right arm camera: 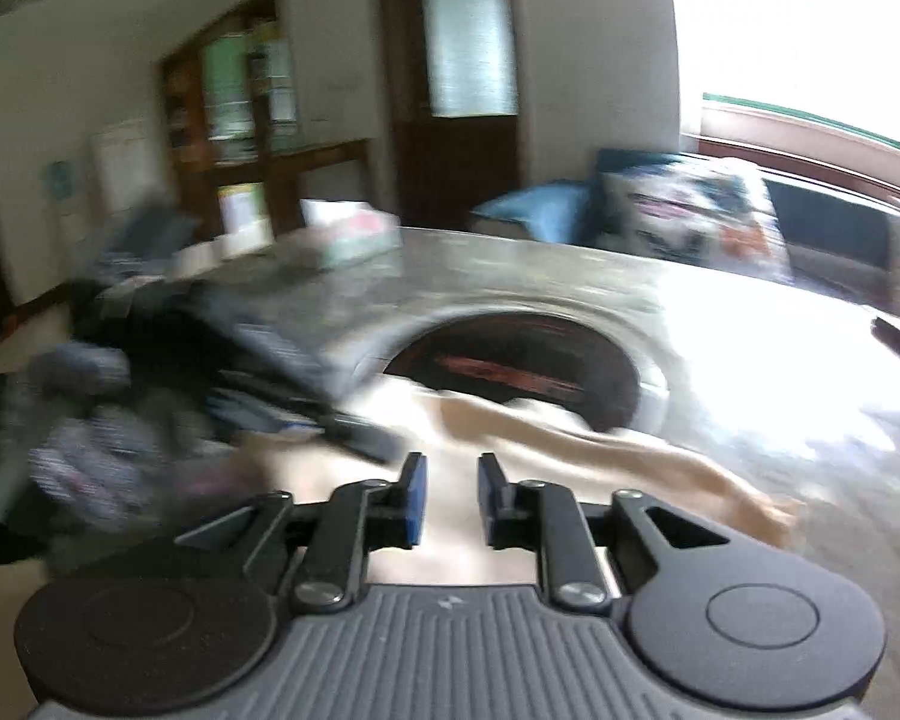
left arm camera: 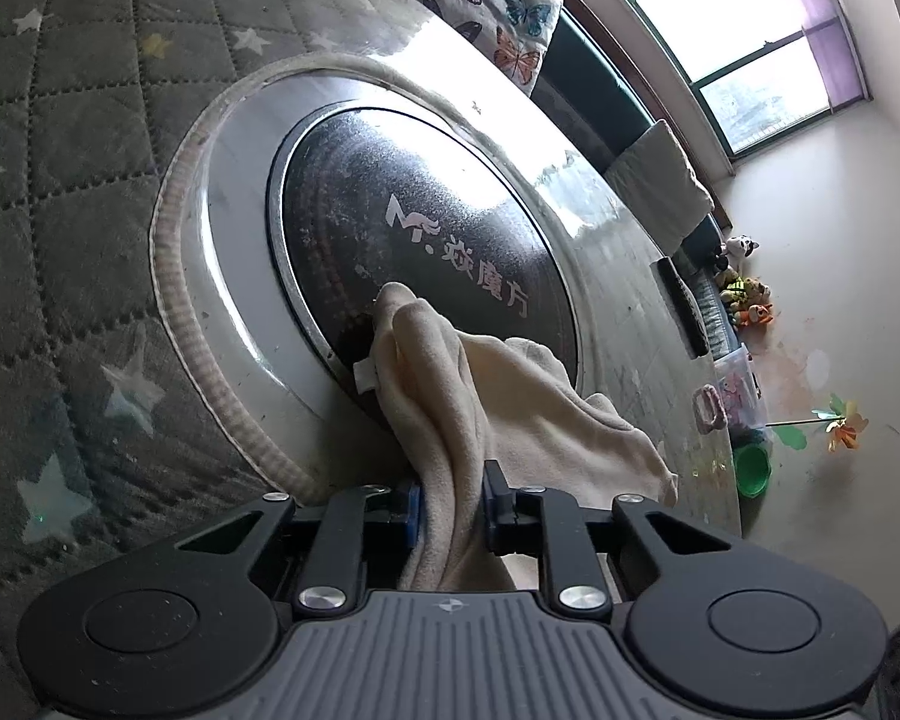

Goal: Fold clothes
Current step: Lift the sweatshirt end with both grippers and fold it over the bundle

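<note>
tabletop (left arm camera: 606,252), cream garment (left arm camera: 480,396) in left tongs (left arm camera: 453,501)

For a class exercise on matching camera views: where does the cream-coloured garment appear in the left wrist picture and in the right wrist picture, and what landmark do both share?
Left wrist view: the cream garment sits lower centre, bunched and rising from between the left gripper pads.
Right wrist view: it lies blurred across the middle, spread on the table beyond the empty right gripper.
Shared landmark: the dark round disc set in the table.
</note>
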